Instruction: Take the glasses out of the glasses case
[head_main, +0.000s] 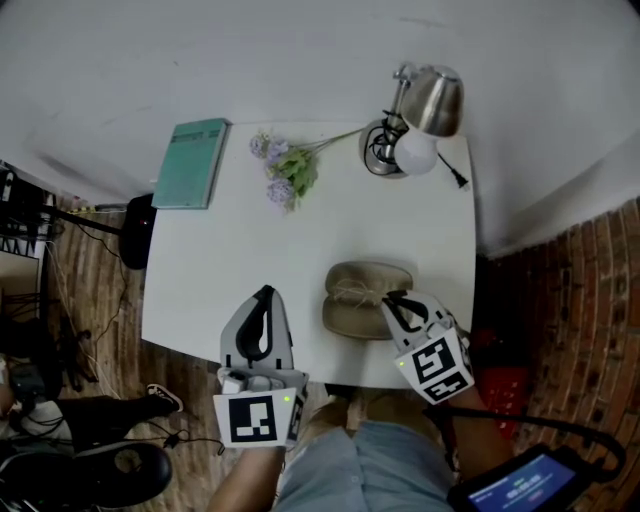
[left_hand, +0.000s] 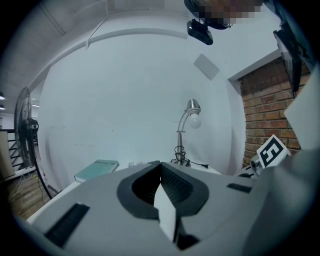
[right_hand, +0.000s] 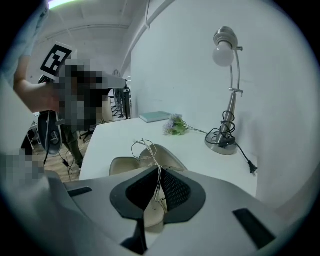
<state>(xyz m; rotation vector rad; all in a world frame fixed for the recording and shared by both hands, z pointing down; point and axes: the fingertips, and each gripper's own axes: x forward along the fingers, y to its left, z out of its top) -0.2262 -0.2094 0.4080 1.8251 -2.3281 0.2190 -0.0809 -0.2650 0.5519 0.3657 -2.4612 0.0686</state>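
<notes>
The right gripper (head_main: 396, 300) has its jaws pinched on the thin wire glasses (right_hand: 150, 147), just above the open glasses case (head_main: 360, 305) on the surface (head_main: 300, 240). Left of the case, the left gripper (head_main: 265, 292) has its jaws together, empty.

On the desk (head_main: 200, 290), the glasses case (head_main: 365, 300) lies near the front edge. Behind it stands the lamp (head_main: 415, 130). The flowers (head_main: 288, 172) lie behind-left of it and the book (head_main: 192, 162) farther left. The left gripper (head_main: 265, 293) is left of it. Its cord (right_hand: 145, 146) runs between the right gripper's (head_main: 392, 299) fingers (right_hand: 176, 192).
</notes>
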